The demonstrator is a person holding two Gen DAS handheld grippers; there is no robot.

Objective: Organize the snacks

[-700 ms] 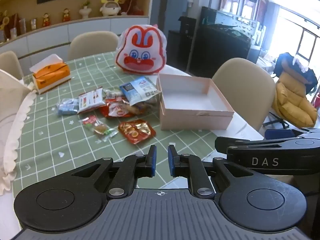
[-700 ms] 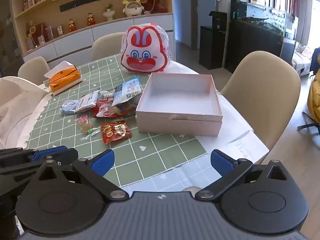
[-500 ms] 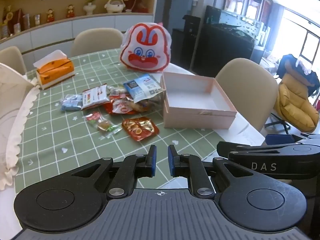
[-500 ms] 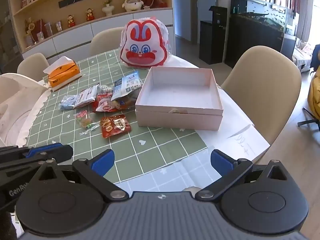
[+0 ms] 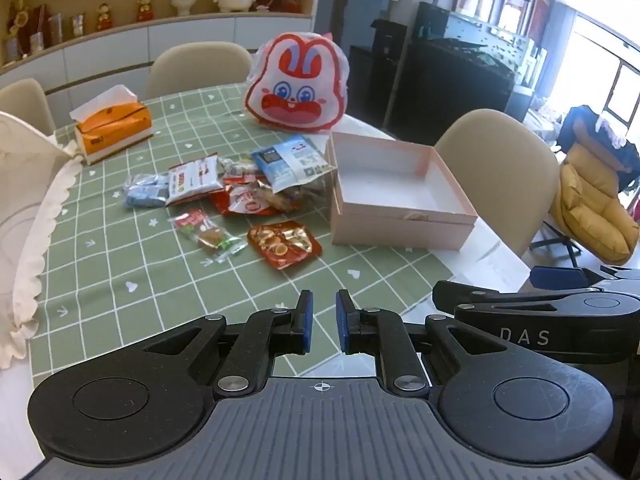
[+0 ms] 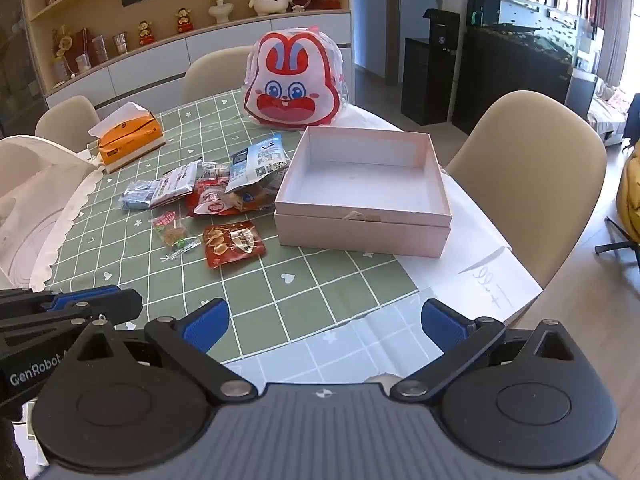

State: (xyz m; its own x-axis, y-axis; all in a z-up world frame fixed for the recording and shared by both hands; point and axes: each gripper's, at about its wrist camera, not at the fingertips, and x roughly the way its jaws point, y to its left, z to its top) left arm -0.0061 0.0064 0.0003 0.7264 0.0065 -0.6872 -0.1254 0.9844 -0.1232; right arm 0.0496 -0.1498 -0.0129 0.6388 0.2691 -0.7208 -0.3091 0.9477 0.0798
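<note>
Pink cardboard, the open box (image 6: 362, 200) sits on your counter (image 6: 280, 296) with the snack packets (image 5: 240, 200) heaped just beside its left wall. Your left gripper (image 5: 322, 322) hovers nearly clenched on nothing, while your right gripper (image 6: 324, 322) hangs spread wide, both well short of the snacks.

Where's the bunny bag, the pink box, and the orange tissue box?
bunny bag (image 6: 294, 92): right wrist view, on its face.
pink box (image 6: 362, 236): right wrist view, front wall.
orange tissue box (image 5: 116, 128): left wrist view, orange side.

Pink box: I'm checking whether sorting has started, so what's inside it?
Nothing: the pink box shows a bare white floor. Its near wall hides only a thin strip.
</note>
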